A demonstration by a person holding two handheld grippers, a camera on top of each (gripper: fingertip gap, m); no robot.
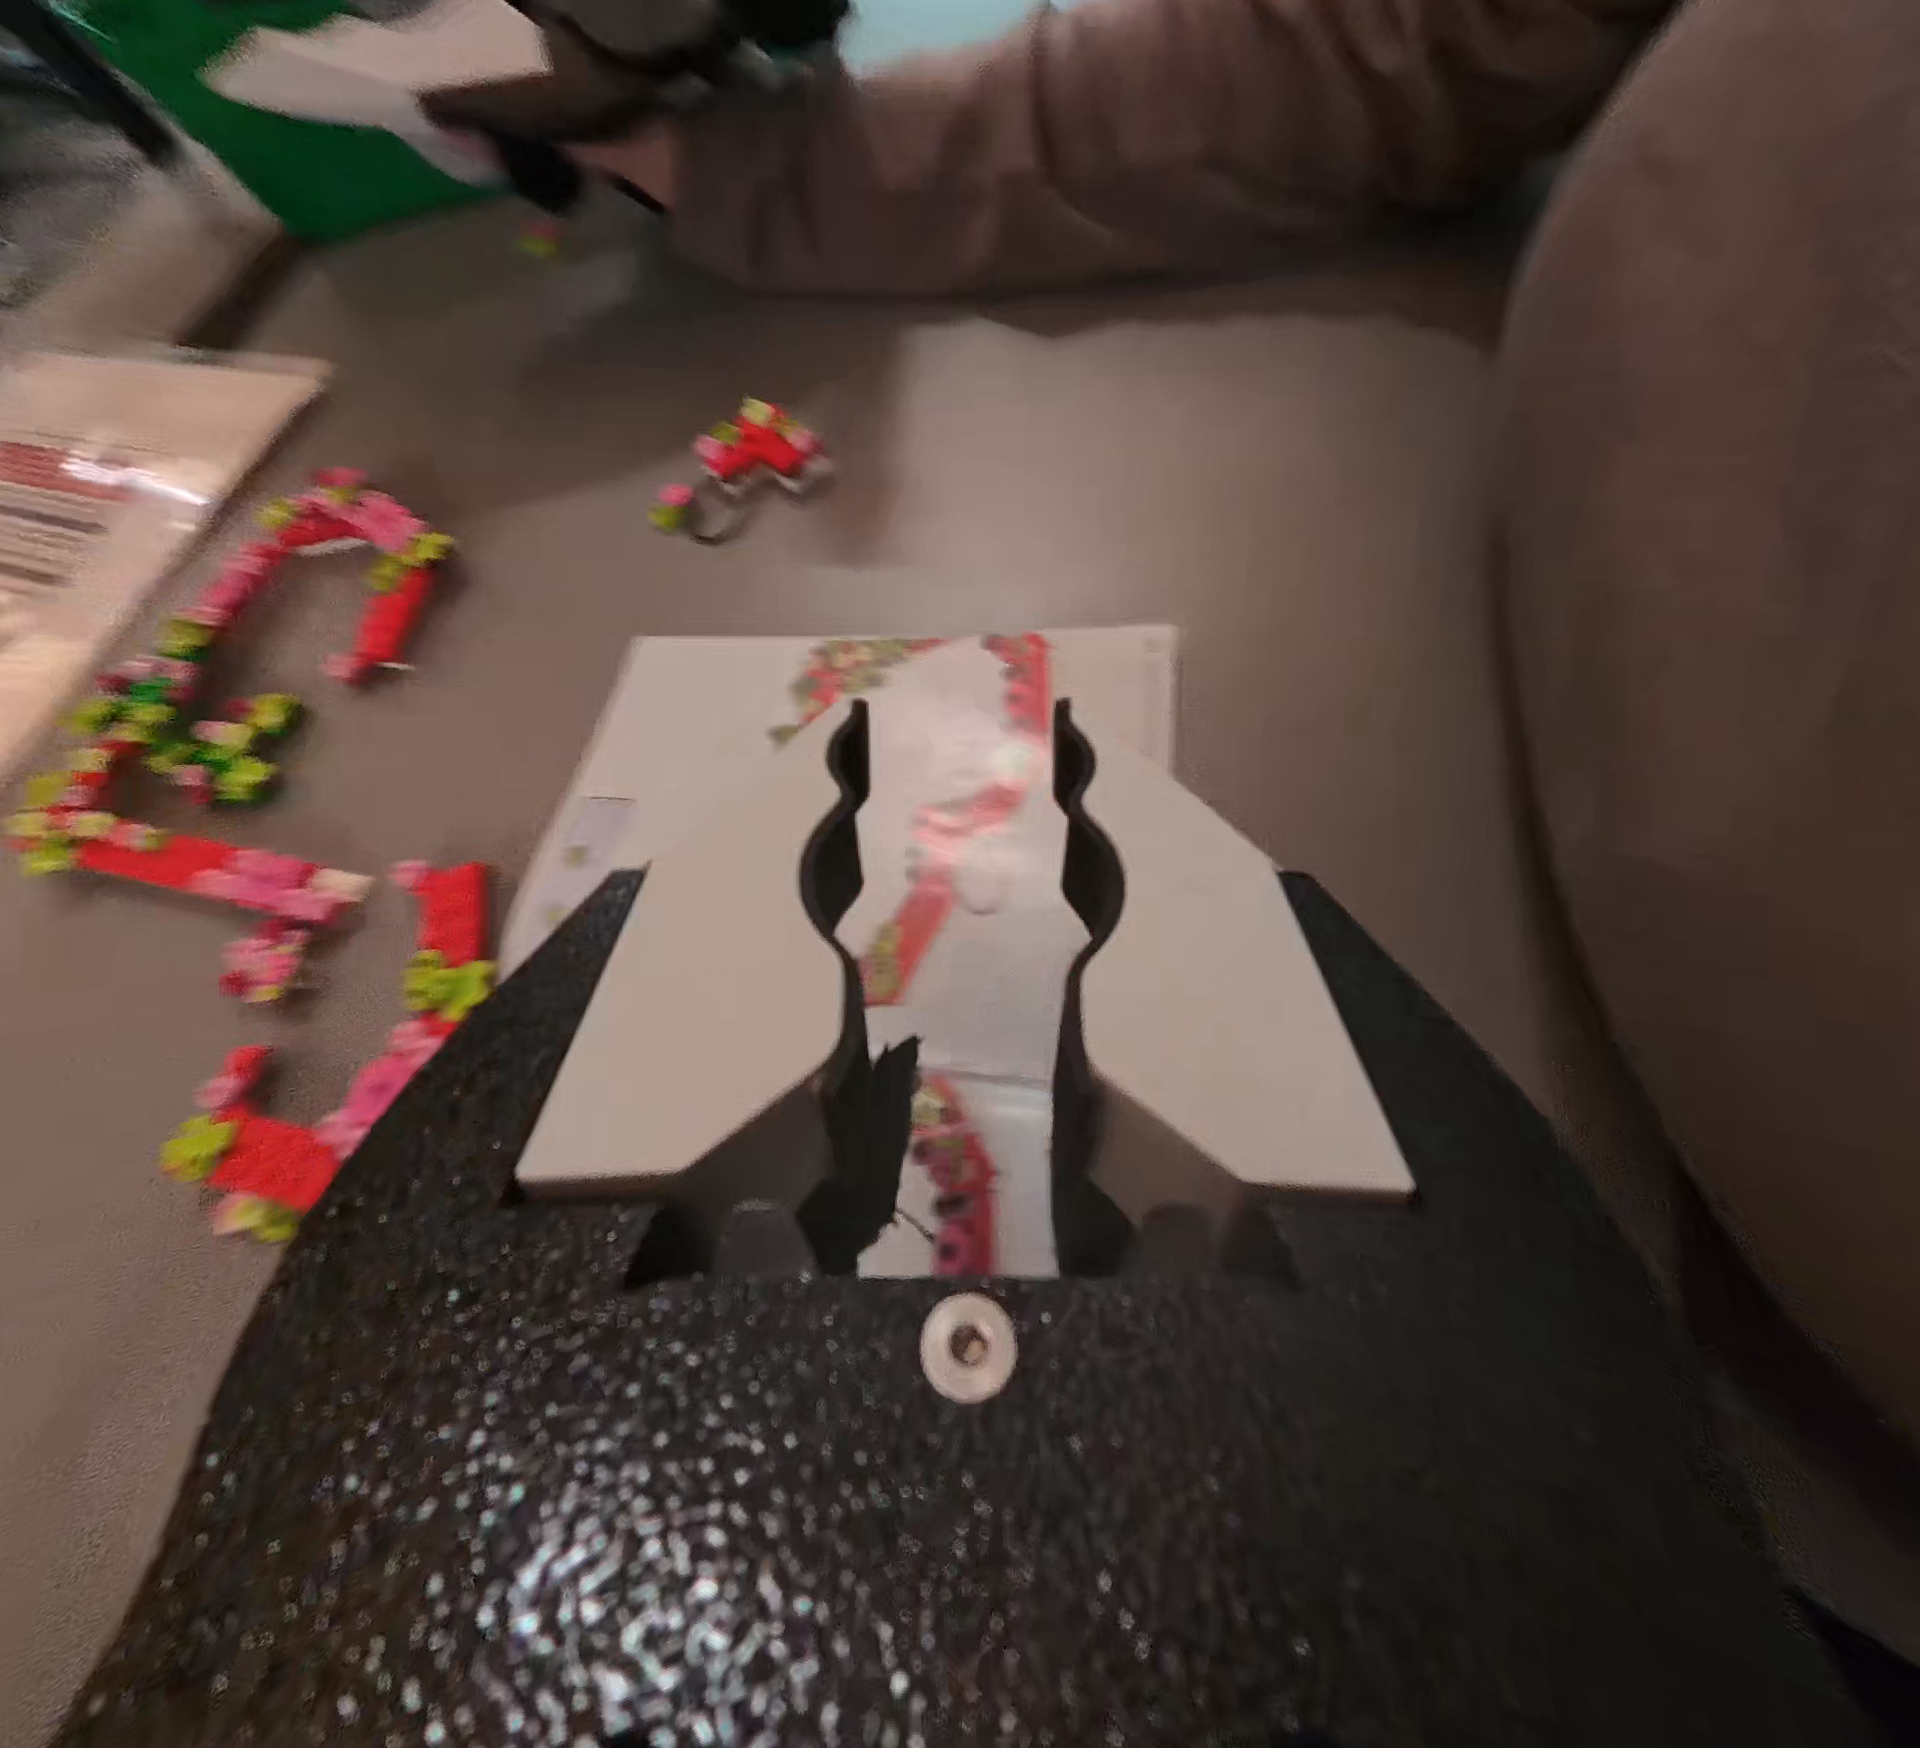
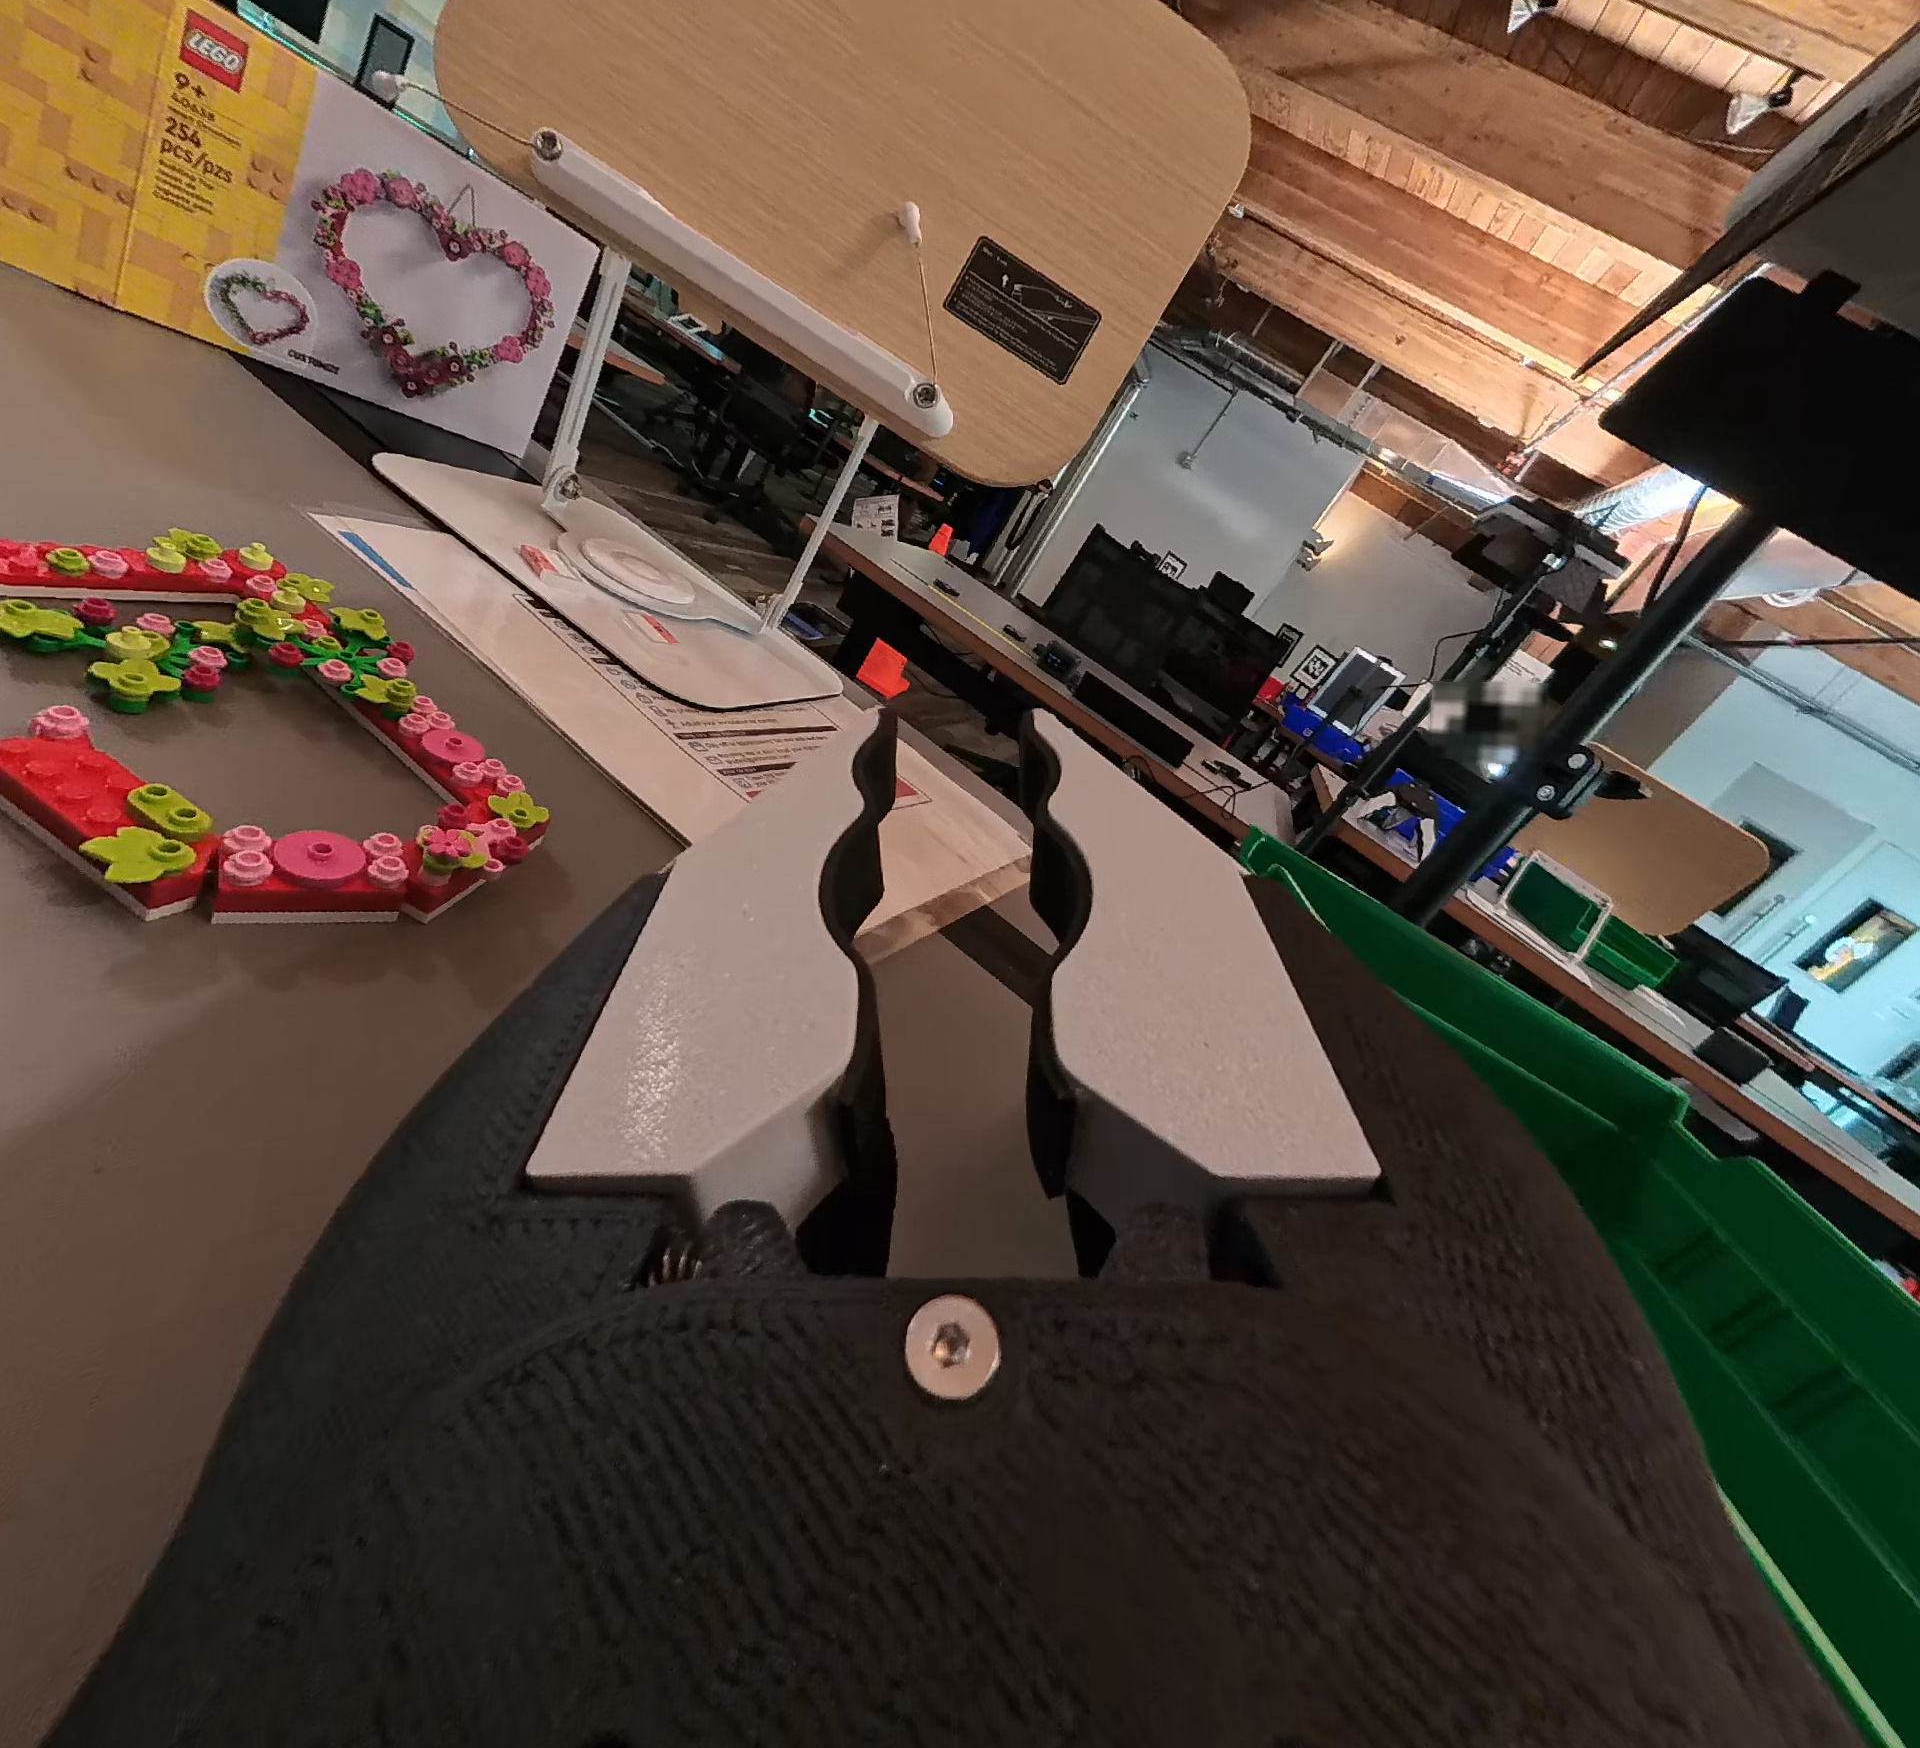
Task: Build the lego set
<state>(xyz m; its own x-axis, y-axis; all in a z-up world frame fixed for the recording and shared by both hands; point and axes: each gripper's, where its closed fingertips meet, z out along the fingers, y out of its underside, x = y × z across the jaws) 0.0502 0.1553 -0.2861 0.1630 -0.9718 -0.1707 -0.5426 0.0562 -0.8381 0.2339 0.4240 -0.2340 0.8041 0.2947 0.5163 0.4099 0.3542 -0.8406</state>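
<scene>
Several red-and-pink lego segments (image 1: pixel 249 815) lie on the grey table (image 1: pixel 1039 472) at 9 o'clock of the left gripper (image 1: pixel 961 711) — jaws parted, empty, over a booklet (image 1: pixel 717 742). Right gripper (image 2: pixel 956 732) — narrowly parted, empty; green bin (image 2: pixel 1558 1127) at 3 o'clock.

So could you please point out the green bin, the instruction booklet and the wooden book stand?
green bin (image 2: pixel 1714 1283): right wrist view, on its side wall.
instruction booklet (image 1: pixel 717 763): left wrist view, on its white page.
wooden book stand (image 2: pixel 831 88): right wrist view, on its board.
</scene>
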